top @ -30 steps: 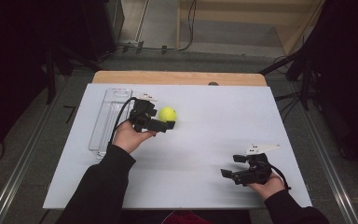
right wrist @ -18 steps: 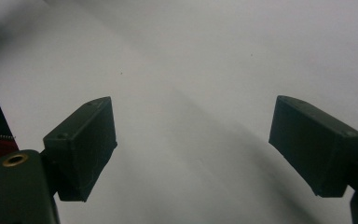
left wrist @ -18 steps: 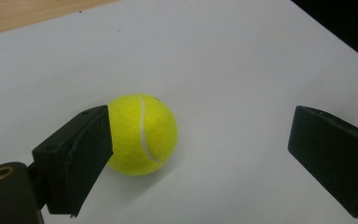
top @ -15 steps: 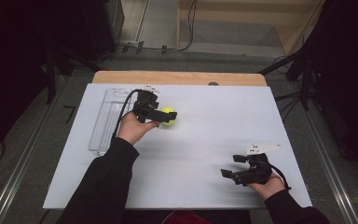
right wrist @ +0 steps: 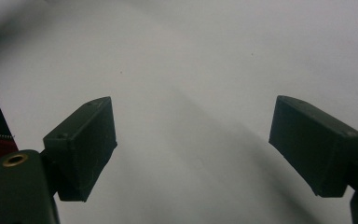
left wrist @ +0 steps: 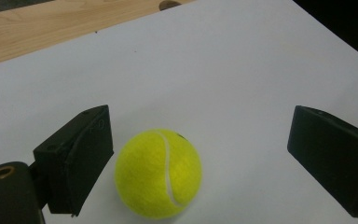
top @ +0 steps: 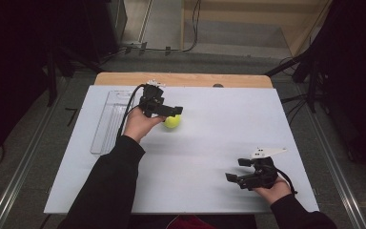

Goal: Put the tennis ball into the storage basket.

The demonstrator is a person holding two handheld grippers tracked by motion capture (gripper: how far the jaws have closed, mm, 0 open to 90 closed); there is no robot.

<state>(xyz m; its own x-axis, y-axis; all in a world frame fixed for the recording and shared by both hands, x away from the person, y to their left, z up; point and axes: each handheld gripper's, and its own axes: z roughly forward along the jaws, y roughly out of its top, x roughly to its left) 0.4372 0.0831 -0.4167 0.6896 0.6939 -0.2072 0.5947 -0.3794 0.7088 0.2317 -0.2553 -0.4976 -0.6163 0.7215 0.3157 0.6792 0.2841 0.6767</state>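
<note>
A yellow ball sits on the white tabletop, a little above and left of the middle of the high view. It is round, so it has no long side and points no way; in the left gripper view its white seam curves from top to bottom. The left tongs are spread wide and are just over the ball. In the left gripper view the ball lies between the two black jaws, close to the jaw at the left of the frame and well apart from the other one, and it is not squeezed. A clear tray lies at the left of the tabletop, beside the left hand. The right tongs are at the lower right of the high view, well apart from the ball. They are spread wide too, with bare tabletop between the jaws.
</note>
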